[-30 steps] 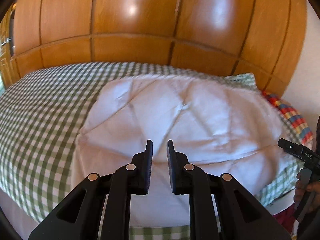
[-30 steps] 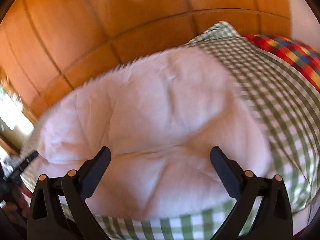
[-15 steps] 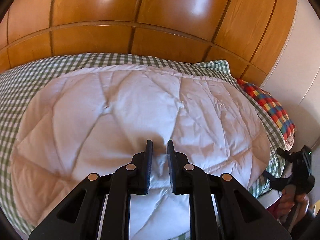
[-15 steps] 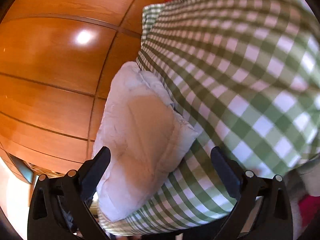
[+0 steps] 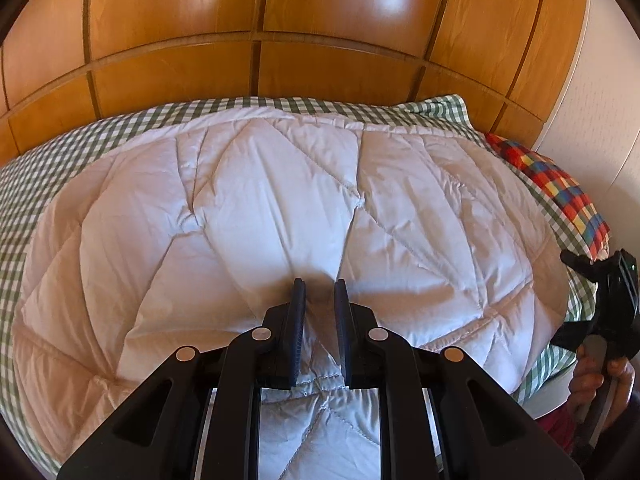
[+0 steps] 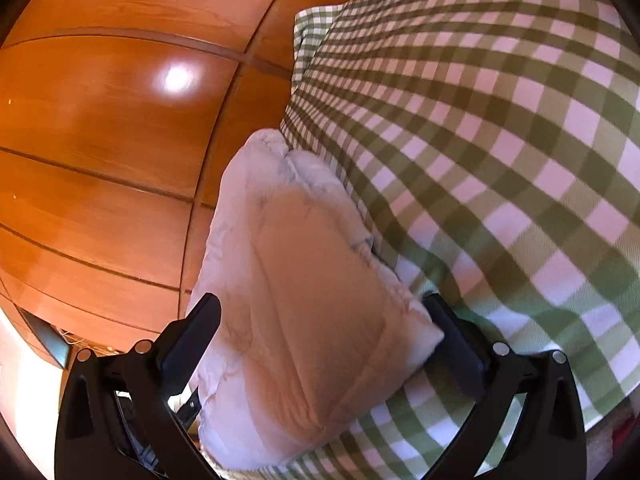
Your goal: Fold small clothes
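Observation:
A white quilted blanket lies spread over the bed. My left gripper hovers just above its near middle, fingers nearly shut with only a narrow slit and nothing in it. At the bed's right edge a hand holds the right gripper's black frame. In the right wrist view that gripper is rolled on its side and stands wide open. The blanket's thick corner lies between its fingers, and the pads do not press on it. The corner partly hides the right finger.
A green-and-white checked sheet covers the bed. A multicoloured checked pillow sits at the far right. Glossy wooden wardrobe panels rise behind the bed, and a white wall stands on the right.
The left gripper slid right and closer over the blanket, its gap unchanged. The right gripper rolled onto its side and dropped to the bed's edge, where the blanket's corner now sits between its fingers.

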### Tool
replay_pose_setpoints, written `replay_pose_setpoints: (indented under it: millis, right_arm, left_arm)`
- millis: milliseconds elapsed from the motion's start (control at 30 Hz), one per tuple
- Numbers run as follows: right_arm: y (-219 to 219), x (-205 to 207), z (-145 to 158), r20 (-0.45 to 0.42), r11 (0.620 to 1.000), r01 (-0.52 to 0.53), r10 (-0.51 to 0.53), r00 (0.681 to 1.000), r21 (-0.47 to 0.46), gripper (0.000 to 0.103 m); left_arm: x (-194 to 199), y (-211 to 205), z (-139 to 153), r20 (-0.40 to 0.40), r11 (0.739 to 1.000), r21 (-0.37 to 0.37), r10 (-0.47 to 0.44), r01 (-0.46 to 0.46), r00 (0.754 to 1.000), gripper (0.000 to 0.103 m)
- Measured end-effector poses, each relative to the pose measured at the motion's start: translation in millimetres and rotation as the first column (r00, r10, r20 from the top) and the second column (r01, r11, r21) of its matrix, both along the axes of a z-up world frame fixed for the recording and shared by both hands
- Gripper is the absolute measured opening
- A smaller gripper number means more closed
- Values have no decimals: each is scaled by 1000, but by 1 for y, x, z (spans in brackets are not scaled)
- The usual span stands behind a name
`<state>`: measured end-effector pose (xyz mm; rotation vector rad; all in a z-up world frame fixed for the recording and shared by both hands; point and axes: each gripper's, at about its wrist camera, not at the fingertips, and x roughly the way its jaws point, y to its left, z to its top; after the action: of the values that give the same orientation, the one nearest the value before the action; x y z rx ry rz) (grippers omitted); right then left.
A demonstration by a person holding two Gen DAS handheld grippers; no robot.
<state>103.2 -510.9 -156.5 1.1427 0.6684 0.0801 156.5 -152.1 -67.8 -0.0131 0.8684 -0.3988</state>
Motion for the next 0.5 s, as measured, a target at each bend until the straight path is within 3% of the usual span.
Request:
replay_pose_setpoints:
  millis: [233, 300, 367, 500]
  right_arm:
    - [9, 21, 6, -15, 993, -54, 52, 999, -104, 96]
    - [9, 25, 2, -26, 993, -52, 50, 998, -110, 85]
    - [5, 26, -3, -17, 996, -51, 50, 999, -78, 65]
    - [1, 26, -2, 39, 996, -84, 83, 996, 11, 45]
  left_arm:
    - [7, 3, -11, -29, 1000, -17, -3, 3, 1000, 13]
    - [8, 4, -13, -33, 1000, -21, -5, 4, 999, 13]
    - [10, 5, -17, -39, 1000, -26, -9, 8, 999, 13]
    - [16, 9, -24, -75, 998, -55, -14, 10, 997, 13]
